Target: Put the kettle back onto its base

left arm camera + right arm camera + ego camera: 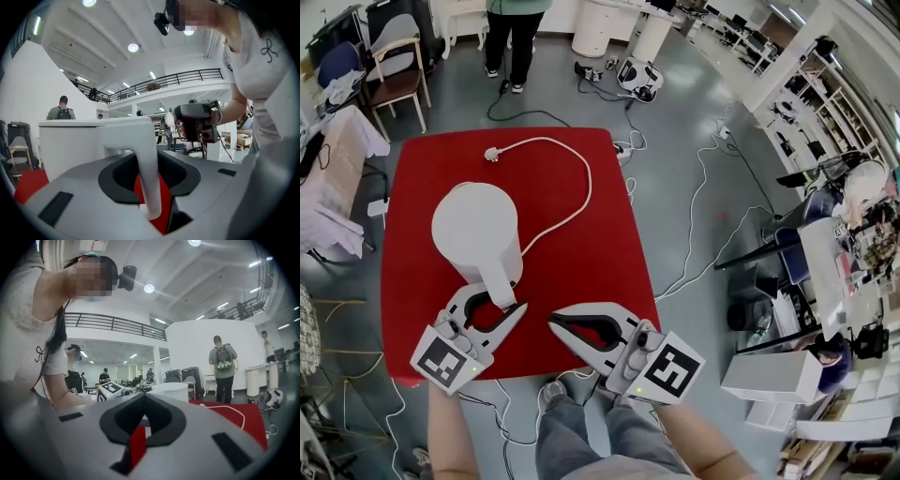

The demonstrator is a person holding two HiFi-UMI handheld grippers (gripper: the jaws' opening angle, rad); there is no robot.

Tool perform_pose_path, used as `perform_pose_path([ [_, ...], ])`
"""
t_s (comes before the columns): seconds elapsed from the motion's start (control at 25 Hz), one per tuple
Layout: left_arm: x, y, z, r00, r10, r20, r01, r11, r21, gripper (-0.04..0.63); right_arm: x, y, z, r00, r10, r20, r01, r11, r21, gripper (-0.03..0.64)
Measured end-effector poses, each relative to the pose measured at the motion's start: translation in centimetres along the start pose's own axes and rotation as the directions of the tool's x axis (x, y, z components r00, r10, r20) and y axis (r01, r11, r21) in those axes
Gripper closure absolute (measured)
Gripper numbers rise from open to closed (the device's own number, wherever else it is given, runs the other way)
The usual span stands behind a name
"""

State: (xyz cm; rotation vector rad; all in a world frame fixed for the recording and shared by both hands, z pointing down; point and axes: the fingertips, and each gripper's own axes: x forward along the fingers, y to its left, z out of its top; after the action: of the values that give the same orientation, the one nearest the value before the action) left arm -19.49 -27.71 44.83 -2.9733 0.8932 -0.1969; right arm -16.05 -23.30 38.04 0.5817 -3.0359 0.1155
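I read: red table [581,281] | kettle [476,230] upright on its left half | left gripper [499,298] released, jaws apart either side of the handle [147,178], not pressing | right gripper [555,322] clenched on nothing, just beside | cord [581,187] loops to plug [491,153] lying on table.

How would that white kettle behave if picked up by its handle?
Likely rigid: the kettle shows a smooth white shell, perhaps slippery. Held by its side handle, it would probably want to tip away. Weight depends on how full it is, which is hidden.
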Motion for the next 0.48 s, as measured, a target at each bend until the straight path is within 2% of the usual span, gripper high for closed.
perform_pose_path([
  [0.16, -2.1, 0.6, -0.5, 0.997, 0.071, -0.01, -0.071, 0.997, -0.024, 0.472, 0.0, 0.5, 0.3, 1.0, 0.019, 0.007, -0.019, 1.0, 0.0, 0.609],
  [0.32, -3.9, 1.8, -0.9, 0.988, 0.147, -0.054, -0.148, 0.989, -0.019, 0.461, 0.4, 1.2, 1.0, 0.999, 0.043, 0.017, -0.043, 0.999, -0.011, 0.609],
  [0.48, -5.6, 3.0, -1.0, 0.976, 0.218, -0.026, -0.218, 0.975, -0.03, 0.453, 0.4, 2.1, 1.7, 0.997, 0.066, 0.028, -0.066, 0.998, -0.02, 0.609],
])
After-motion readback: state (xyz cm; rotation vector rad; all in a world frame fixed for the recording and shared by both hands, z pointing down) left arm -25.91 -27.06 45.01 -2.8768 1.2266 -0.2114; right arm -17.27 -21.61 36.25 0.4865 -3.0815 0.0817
